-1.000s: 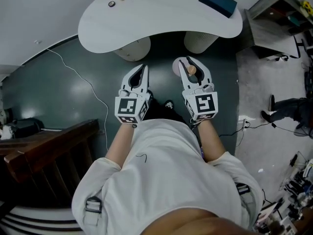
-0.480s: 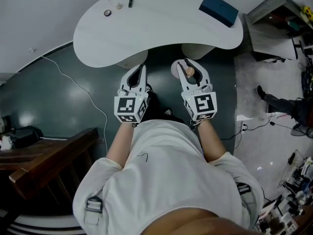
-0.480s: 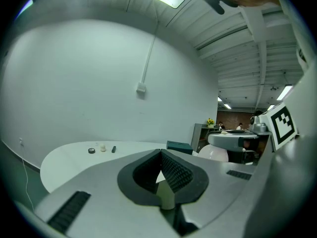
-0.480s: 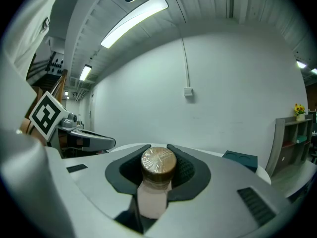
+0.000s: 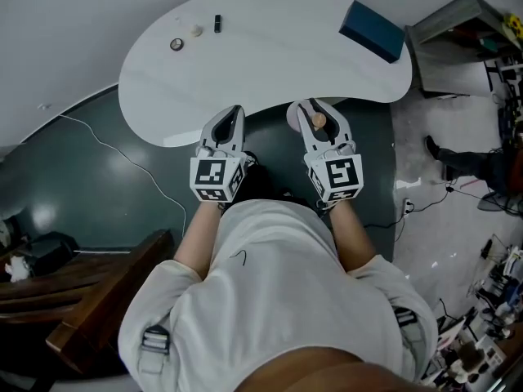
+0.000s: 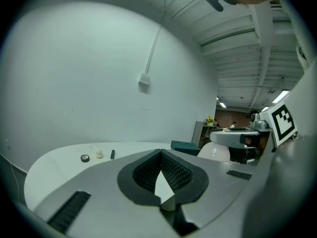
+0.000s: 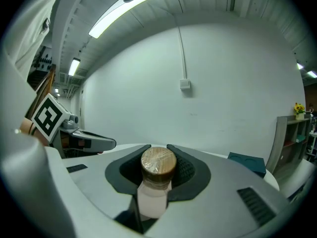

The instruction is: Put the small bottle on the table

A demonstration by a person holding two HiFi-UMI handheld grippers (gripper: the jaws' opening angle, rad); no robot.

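Note:
A small pale bottle (image 5: 319,120) with a round brown cap (image 7: 158,164) stands between the pads of my right gripper (image 5: 315,109), which is shut on it just below the cap; the same grip fills the right gripper view (image 7: 158,151). My left gripper (image 5: 232,113) is beside it on the left, shut with nothing in it; its tips meet in the left gripper view (image 6: 161,155). Both grippers hover at the near edge of the white kidney-shaped table (image 5: 270,51), which lies just ahead of the jaws (image 6: 54,167).
On the table lie a dark teal box (image 5: 373,29) at the far right and, at the far left, a black ring (image 5: 176,45), a small white piece (image 5: 196,31) and a small black piece (image 5: 217,23). A shelf (image 5: 458,31) stands right of the table, dark wooden furniture (image 5: 90,300) at lower left.
The table has drawn closer and lower in the head view; both grippers now reach its near edge. The bottle stays in the right gripper's grip.

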